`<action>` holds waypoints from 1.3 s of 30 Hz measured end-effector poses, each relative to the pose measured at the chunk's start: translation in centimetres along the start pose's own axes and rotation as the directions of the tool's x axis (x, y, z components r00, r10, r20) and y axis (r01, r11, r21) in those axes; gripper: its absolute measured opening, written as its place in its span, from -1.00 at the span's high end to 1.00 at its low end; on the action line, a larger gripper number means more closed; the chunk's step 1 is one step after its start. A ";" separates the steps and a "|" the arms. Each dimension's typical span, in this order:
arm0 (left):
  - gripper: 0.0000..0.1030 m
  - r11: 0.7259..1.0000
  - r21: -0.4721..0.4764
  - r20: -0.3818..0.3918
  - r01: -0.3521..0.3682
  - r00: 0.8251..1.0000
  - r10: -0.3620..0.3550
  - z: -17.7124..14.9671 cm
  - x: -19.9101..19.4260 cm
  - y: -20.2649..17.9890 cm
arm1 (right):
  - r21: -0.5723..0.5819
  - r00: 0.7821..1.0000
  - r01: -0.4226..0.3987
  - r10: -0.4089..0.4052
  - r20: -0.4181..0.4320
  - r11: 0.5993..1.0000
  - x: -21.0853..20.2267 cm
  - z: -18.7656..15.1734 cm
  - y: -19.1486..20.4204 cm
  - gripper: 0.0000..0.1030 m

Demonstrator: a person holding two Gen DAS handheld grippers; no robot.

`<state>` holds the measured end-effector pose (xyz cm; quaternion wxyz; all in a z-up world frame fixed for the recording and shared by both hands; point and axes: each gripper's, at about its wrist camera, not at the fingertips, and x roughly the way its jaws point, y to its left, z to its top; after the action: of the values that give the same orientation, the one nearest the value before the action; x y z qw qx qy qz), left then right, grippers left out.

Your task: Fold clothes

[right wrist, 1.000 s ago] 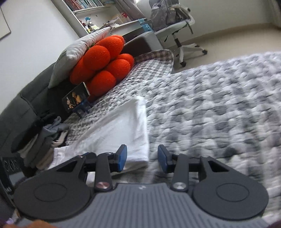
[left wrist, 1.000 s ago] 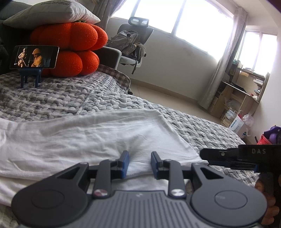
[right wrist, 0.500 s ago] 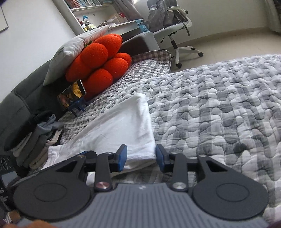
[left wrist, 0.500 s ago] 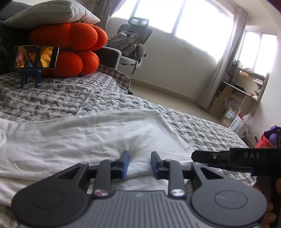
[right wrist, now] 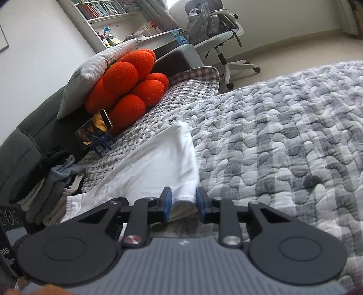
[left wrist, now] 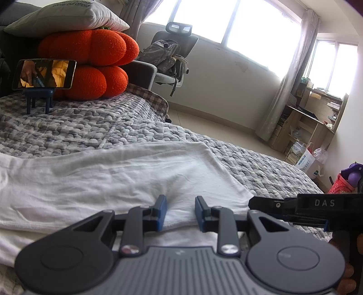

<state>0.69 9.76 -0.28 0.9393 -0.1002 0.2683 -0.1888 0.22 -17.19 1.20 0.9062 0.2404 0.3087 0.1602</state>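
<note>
The white garment (left wrist: 109,179) runs off the left edge of the left wrist view, and its near hem is hidden behind the gripper body. The phone (left wrist: 44,73) screen is too small to read. The clothes pile (right wrist: 48,183) is partly cut off.

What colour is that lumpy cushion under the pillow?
Bright orange cushion, clearest in the left wrist view.

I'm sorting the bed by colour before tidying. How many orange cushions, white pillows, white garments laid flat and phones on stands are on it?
Orange cushions: 2, stacked
White pillow: 1, on top of them
White garment: 1, laid flat
Phone on a blue stand: 1
Total: 5
</note>
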 end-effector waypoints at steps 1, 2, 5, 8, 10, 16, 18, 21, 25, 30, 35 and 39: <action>0.45 1.000 0.000 0.000 0.000 1.000 0.000 0.0 0.0 0.0 | 0.003 1.000 -0.001 0.001 -0.001 1.000 0.0 0.0 0.0 0.46; 0.45 1.000 0.000 0.000 0.000 1.000 0.000 0.0 0.0 0.0 | 0.005 1.000 -0.002 0.002 -0.001 1.000 0.0 0.0 -0.1 0.46; 0.45 1.000 0.000 0.000 0.000 1.000 0.000 0.0 0.0 0.0 | 0.018 1.000 -0.002 0.002 0.000 1.000 0.0 0.0 -0.2 0.48; 0.45 1.000 0.000 0.000 0.000 1.000 0.000 0.0 0.0 0.0 | 0.019 1.000 0.000 0.000 0.001 1.000 0.0 -0.1 -0.2 0.48; 0.45 1.000 0.000 0.000 -0.001 1.000 0.001 0.0 0.0 0.0 | 0.020 1.000 0.000 0.000 0.001 1.000 0.0 -0.1 -0.1 0.48; 0.45 1.000 0.001 0.001 -0.001 1.000 0.001 0.0 0.0 0.0 | 0.024 1.000 -0.001 0.001 0.001 1.000 -0.1 -0.2 -0.2 0.48; 0.45 1.000 0.000 0.001 -0.001 1.000 0.001 0.0 0.0 0.0 | 0.024 1.000 -0.001 0.000 0.000 1.000 0.0 -0.1 -0.1 0.47; 0.45 1.000 0.000 0.001 -0.001 1.000 0.001 0.0 0.0 0.0 | 0.022 1.000 0.000 0.000 0.003 1.000 -0.1 -0.1 -0.1 0.45; 0.45 1.000 0.000 0.001 0.000 1.000 0.000 0.0 0.0 0.0 | 0.007 1.000 -0.008 0.008 0.024 1.000 -0.5 -0.2 0.1 0.53; 0.45 1.000 0.000 0.001 0.000 1.000 0.000 0.0 0.0 0.0 | 0.037 1.000 -0.017 0.016 0.016 0.999 -0.5 0.0 -0.2 0.45; 0.45 1.000 0.000 0.001 0.000 1.000 0.000 0.0 0.0 0.0 | 0.049 1.000 -0.021 0.020 0.018 0.999 -0.5 -0.1 -0.2 0.45; 0.44 1.000 0.000 0.001 0.000 1.000 0.000 0.0 0.0 0.0 | 0.053 1.000 -0.018 0.018 0.013 0.998 -0.4 -0.2 -0.3 0.45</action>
<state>0.69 9.74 -0.31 0.9395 -0.1001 0.2678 -0.1887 -0.13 -17.58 1.09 0.8999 0.2683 0.3050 0.1585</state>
